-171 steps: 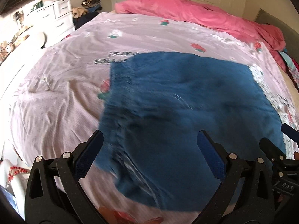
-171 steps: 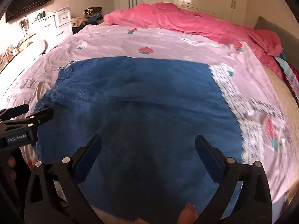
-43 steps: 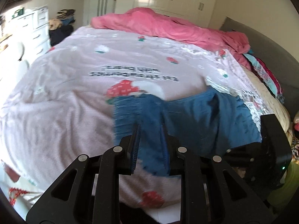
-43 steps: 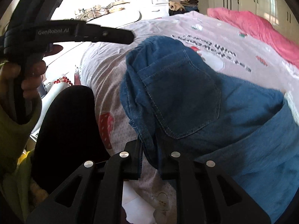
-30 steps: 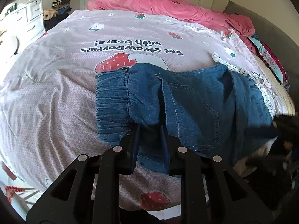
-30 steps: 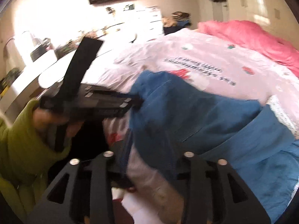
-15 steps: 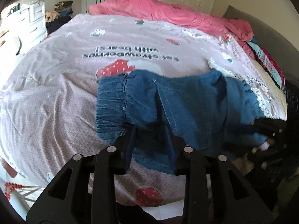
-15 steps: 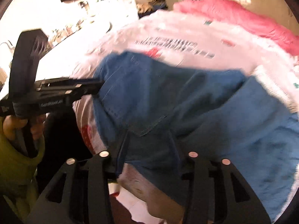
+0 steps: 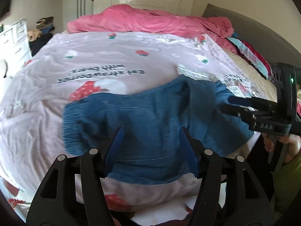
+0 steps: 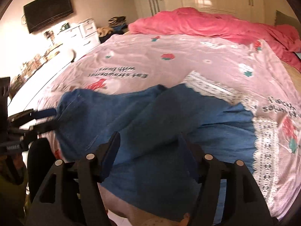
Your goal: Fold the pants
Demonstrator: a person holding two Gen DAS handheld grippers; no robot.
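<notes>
The blue denim pants [image 9: 150, 113] lie loosely folded near the front edge of the bed, waistband to the left. They also show in the right wrist view [image 10: 160, 116], rumpled with a raised fold. My left gripper [image 9: 150, 146] is open and empty just above the pants' near edge. My right gripper [image 10: 150, 150] is open and empty over the pants' near edge. The right gripper also shows from the side in the left wrist view [image 9: 254, 111], by the pants' right end. The left gripper shows in the right wrist view [image 10: 43, 118], at the waistband.
A pink strawberry-print sheet [image 9: 105, 56] covers the bed. A pink duvet [image 9: 150, 22] is heaped at the far end. White drawers [image 10: 82, 32] and a wall TV [image 10: 49, 9] stand at the left. A dark headboard [image 9: 244, 24] runs along the right.
Both grippers were shut on the pants a second ago and have opened and let go. The pants have dropped onto the bed, folded over. Both grippers have pulled back a little.
</notes>
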